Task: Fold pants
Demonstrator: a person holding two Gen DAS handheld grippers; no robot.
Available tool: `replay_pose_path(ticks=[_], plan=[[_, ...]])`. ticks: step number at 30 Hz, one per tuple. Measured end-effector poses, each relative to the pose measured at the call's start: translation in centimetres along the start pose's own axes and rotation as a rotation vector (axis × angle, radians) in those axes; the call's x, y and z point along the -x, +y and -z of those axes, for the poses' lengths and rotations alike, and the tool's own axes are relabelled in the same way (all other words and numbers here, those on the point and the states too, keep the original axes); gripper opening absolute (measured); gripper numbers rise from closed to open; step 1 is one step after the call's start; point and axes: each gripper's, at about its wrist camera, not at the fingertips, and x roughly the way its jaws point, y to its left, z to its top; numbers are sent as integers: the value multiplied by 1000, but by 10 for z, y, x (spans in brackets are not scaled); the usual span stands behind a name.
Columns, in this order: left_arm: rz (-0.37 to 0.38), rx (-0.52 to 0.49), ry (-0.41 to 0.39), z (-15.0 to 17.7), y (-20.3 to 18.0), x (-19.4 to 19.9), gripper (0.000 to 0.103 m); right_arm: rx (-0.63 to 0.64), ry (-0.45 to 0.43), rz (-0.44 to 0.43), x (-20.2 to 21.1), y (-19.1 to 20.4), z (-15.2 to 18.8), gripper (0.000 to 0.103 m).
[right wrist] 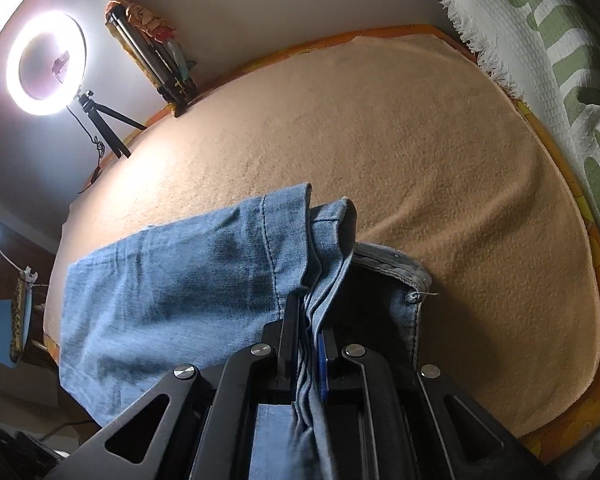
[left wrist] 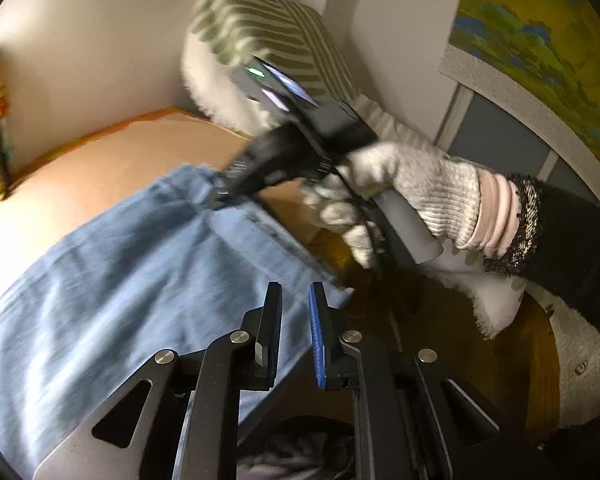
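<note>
Pants (right wrist: 172, 292): one pair, light blue denim, on the peach blanket (right wrist: 380, 152) covering the bed. I judge the fold partly made: layers lie doubled, hems stacked near the middle; squaring and a further fold remain.

Right gripper (right wrist: 309, 320): one, clenched on a bunched stack of denim edges.

Left gripper (left wrist: 296, 300): one, jaws narrowly parted above the cloth's edge, nothing between them.

Gloved hand (left wrist: 380, 188): one, carrying my right tool.

Ring light (right wrist: 46, 62): one, on its tripod.

Striped cushion (left wrist: 260, 32): one.
</note>
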Motion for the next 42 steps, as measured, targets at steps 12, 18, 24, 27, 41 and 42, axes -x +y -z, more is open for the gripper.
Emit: replay_pose_path(ticks=[12, 18, 24, 27, 41, 42], plan=[[-307, 235, -91, 64, 94, 105, 18, 106, -93, 99, 47, 17, -9, 41], [-491, 350, -100, 107, 152, 142, 18, 303, -138, -41, 57, 86, -29, 53], [-548, 387, -63, 128, 186, 140, 18, 539, -71, -231, 20, 183, -43, 60], [-538, 388, -38, 137, 194, 132, 18, 629, 1, -315, -11, 226, -44, 63], [-485, 375, 47, 172, 218, 111, 18, 851, 262, -434, -147, 324, -47, 68], [-485, 365, 50, 172, 216, 109, 18, 845, 274, -449, -150, 323, -46, 63]])
